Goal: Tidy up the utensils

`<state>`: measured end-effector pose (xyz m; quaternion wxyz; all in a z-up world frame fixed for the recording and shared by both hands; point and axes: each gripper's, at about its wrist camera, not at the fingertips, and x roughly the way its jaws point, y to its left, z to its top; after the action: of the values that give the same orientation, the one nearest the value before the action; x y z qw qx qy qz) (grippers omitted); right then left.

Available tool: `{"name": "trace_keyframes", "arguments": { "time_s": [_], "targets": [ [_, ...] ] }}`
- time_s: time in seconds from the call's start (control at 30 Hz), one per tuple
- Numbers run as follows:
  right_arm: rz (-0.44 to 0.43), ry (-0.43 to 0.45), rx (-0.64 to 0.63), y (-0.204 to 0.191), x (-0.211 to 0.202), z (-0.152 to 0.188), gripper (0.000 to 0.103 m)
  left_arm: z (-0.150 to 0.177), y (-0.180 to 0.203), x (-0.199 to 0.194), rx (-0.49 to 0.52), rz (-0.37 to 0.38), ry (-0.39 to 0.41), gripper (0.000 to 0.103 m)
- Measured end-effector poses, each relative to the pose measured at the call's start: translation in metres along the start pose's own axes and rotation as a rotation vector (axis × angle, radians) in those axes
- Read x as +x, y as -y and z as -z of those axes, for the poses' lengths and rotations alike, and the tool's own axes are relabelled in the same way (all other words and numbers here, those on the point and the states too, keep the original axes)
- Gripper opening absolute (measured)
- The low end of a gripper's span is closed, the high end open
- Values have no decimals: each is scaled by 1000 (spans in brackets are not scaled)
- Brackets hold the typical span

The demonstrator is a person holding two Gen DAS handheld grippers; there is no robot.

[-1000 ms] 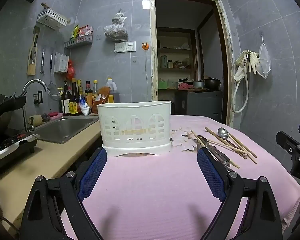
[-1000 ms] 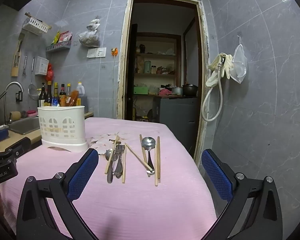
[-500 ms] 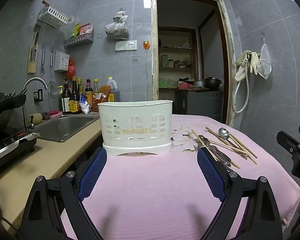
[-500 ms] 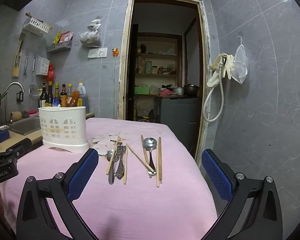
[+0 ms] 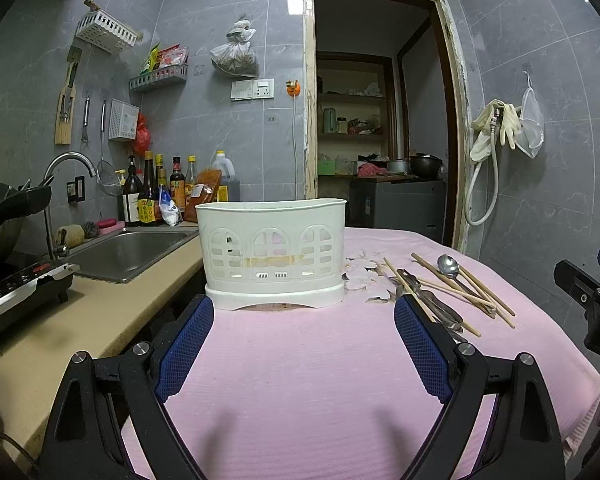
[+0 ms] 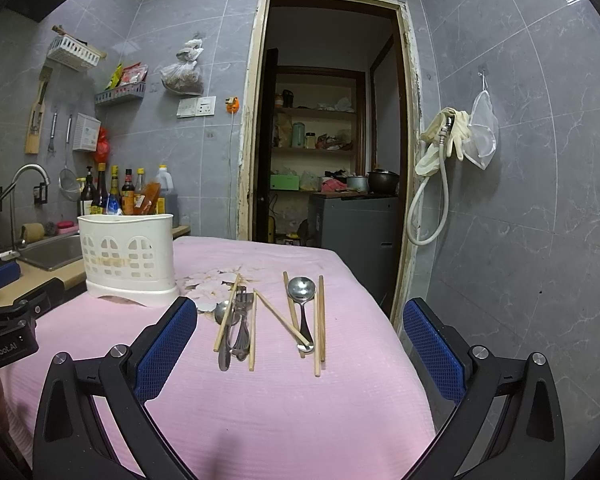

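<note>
Hovering wide open and empty, the left gripper [image 5: 300,344] faces the white utensil caddy [image 5: 274,252] while the right gripper [image 6: 300,344] eyes crossed chopsticks [image 6: 284,316] and spoon [image 6: 301,292] beside it, where one careless pinch could scatter that overlapping pile.

A desk covered by a pink ribbed cloth [image 6: 284,400] carries a white perforated plastic utensil holder [image 6: 128,256] at its far left. To its right lie loose wooden chopsticks [image 6: 321,320], a large steel spoon [image 6: 301,292], and a smaller spoon and fork [image 6: 242,320] bunched together.
</note>
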<state>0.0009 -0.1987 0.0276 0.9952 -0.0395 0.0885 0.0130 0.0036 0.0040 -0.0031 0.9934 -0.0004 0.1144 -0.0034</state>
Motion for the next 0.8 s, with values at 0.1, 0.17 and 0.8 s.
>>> {"name": "trace_keyframes", "arguments": {
  "time_s": [0.1, 0.17, 0.8],
  "targets": [
    [0, 0, -1, 0, 0, 0, 103, 0, 0, 0, -1, 1, -1, 89],
    [0, 0, 0, 1, 0, 0, 103, 0, 0, 0, 0, 0, -1, 89],
    [-3, -1, 3, -2, 1, -1, 103, 3, -1, 4, 0, 2, -8, 89]
  ]
}}
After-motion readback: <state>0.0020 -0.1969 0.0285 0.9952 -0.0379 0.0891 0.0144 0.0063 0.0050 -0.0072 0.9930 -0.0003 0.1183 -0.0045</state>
